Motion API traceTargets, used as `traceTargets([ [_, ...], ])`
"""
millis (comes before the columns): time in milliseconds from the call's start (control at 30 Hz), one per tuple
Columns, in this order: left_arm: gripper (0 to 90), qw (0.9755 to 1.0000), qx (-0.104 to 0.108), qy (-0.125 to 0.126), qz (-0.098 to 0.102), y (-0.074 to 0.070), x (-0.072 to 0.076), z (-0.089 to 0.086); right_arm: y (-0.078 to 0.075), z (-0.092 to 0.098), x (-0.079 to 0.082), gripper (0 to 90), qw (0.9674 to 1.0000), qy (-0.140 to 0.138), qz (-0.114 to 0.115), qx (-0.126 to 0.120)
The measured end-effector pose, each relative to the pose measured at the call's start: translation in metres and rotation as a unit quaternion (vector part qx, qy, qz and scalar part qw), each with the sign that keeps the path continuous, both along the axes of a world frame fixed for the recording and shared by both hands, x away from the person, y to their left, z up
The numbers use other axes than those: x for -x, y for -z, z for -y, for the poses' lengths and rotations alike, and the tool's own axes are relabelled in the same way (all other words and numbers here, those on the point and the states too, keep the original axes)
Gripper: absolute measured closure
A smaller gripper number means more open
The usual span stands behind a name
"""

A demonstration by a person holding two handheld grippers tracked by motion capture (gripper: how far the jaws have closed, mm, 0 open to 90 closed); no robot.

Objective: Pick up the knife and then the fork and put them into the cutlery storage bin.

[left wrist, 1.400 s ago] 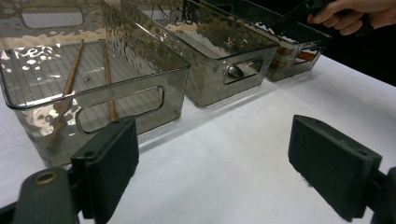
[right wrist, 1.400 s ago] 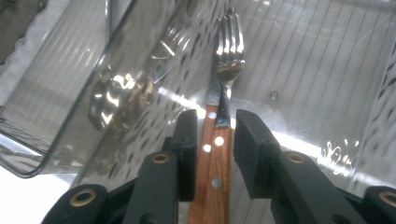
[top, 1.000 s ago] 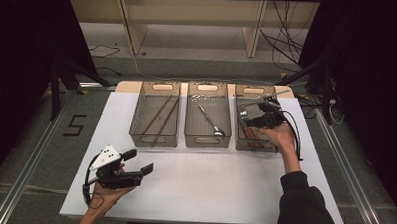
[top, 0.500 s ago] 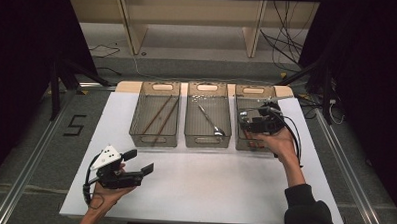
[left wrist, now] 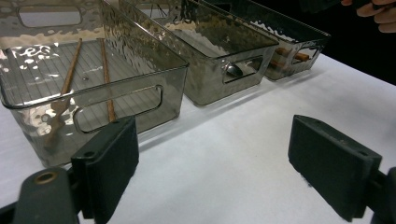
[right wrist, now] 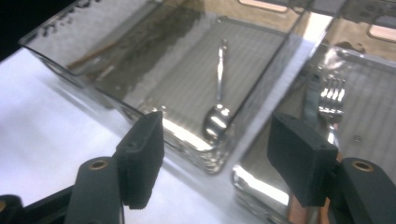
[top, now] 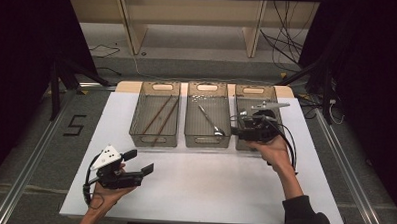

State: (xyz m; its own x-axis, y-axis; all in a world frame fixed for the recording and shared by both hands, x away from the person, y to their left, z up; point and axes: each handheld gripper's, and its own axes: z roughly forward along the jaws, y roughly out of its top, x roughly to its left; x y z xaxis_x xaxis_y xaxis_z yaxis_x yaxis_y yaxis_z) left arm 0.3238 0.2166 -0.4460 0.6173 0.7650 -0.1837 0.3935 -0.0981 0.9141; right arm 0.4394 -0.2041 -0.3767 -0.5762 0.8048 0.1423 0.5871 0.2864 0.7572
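Fork (right wrist: 330,100): seen lying in the right-hand bin (top: 282,102), just beyond the right pad, not held.
Right gripper (right wrist: 217,158): jaws just opened wide, nothing between them, held over the bin's near end.
Left gripper (left wrist: 215,163): spread wide, empty, above the white table (top: 209,187).
Spoon (right wrist: 218,109): left in the middle bin (top: 192,122).

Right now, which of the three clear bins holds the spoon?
The middle bin: a single metal spoon lies in it. The left bin holds wooden chopsticks, and the right bin, under the right gripper, holds a fork.
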Motion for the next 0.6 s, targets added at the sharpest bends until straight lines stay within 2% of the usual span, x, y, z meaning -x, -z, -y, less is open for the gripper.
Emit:
traceTargets([
  [67,15.7,1.0000,0.000,0.000,-0.001,0.000,0.000,0.000,0.000,-0.001,0.002,36.2,1.0000,-0.002,0.000,-0.002],
  [267,15.7,1.0000,0.000,0.000,0.000,0.000,0.000,0.000,0.005,-0.003,0.016,35.4,0.9997,-0.011,0.021,-0.011],
  [600,15.7,1.0000,-0.001,0.001,-0.001,0.000,0.000,0.000,0.012,-0.003,0.036,31.4,0.9986,-0.029,0.040,-0.021],
])
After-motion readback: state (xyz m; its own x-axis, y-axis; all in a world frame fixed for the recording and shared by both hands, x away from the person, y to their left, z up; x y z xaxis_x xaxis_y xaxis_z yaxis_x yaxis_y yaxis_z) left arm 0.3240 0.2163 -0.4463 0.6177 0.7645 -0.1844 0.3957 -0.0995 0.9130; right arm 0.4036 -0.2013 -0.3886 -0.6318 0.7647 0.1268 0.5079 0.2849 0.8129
